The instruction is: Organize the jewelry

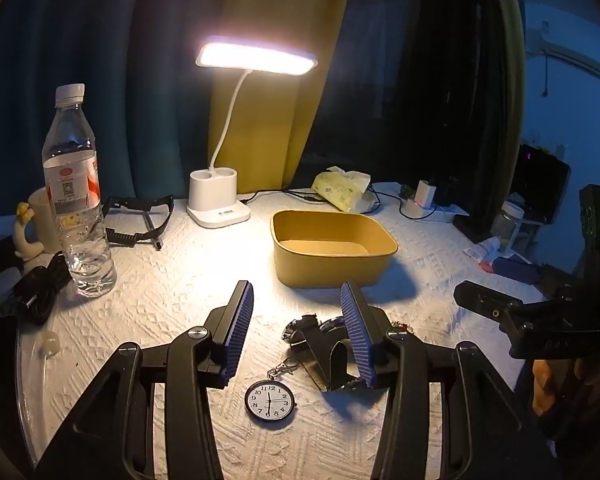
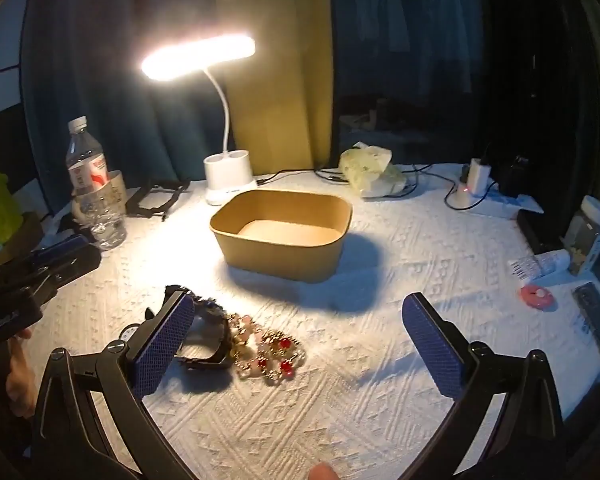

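Note:
A round pocket watch (image 1: 270, 400) with a white dial lies on the white cloth between my left gripper's (image 1: 298, 312) open fingers. A black wristwatch (image 1: 320, 344) lies just right of it, partly behind the right finger; it also shows in the right wrist view (image 2: 210, 336). A gold bracelet with red and pink beads (image 2: 270, 352) lies beside the wristwatch. An empty tan box (image 1: 332, 246) stands behind them; it also shows in the right wrist view (image 2: 282, 234). My right gripper (image 2: 300, 332) is open and empty, above the bracelet.
A lit white desk lamp (image 1: 218, 196) stands at the back. A water bottle (image 1: 76, 200) and a mug (image 1: 40, 216) stand at the left. A tissue pack (image 1: 342, 188), chargers and cables (image 1: 420, 200) lie at the back right. A pink item (image 2: 538, 296) lies at the right.

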`<state>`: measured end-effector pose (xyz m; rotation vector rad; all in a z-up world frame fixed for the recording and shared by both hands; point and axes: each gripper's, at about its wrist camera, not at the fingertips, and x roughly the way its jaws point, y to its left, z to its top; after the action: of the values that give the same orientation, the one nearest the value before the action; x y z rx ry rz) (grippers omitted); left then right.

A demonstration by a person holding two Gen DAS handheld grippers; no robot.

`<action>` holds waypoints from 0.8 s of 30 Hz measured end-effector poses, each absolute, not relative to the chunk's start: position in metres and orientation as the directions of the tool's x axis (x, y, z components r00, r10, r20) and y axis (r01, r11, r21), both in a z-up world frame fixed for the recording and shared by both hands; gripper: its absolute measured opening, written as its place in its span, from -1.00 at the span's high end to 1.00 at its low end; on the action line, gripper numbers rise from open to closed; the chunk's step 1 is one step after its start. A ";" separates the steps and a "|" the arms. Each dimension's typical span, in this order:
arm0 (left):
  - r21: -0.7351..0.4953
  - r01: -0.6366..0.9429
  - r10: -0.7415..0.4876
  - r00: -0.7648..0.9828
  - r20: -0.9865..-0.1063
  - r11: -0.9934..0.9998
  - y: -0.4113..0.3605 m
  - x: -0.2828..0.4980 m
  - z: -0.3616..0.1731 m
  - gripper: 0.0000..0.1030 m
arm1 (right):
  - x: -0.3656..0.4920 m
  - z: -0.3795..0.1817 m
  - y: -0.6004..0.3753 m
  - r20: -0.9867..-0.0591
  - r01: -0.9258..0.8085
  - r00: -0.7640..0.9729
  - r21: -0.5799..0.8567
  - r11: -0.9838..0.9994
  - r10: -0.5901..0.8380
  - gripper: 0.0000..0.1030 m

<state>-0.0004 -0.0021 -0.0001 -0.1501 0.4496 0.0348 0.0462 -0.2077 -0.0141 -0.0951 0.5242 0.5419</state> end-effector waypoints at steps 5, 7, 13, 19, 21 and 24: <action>-0.115 -0.055 -0.002 0.896 -0.444 0.992 -0.010 -0.004 0.000 0.06 | 0.055 -0.018 -0.207 -0.492 -0.506 0.738 0.051 0.861 0.463 -0.99; -0.112 -0.048 -0.007 0.895 -0.447 0.993 -0.014 -0.006 0.000 0.06 | 0.055 -0.018 -0.207 -0.491 -0.509 0.736 0.054 0.859 0.467 -0.99; -0.125 -0.054 -0.008 0.892 -0.451 0.991 -0.011 0.003 -0.004 0.06 | 0.057 -0.016 -0.208 -0.486 -0.514 0.734 0.061 0.856 0.475 -0.99; -0.136 -0.053 -0.015 0.890 -0.456 0.989 -0.007 0.006 -0.004 0.06 | 0.057 -0.016 -0.207 -0.484 -0.516 0.734 0.060 0.855 0.477 -0.99; -0.138 -0.053 -0.015 0.890 -0.455 0.989 -0.006 0.006 -0.004 0.06 | 0.056 -0.017 -0.206 -0.483 -0.516 0.734 0.060 0.855 0.477 -0.99; -0.138 -0.055 -0.015 0.889 -0.458 0.989 -0.007 0.007 -0.004 0.06 | 0.057 -0.016 -0.204 -0.483 -0.517 0.734 0.059 0.854 0.478 -0.99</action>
<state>0.0067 -0.0066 -0.0035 -0.1491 0.4763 0.0208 0.0566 -0.2038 -0.0164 -0.0809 0.5078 0.5474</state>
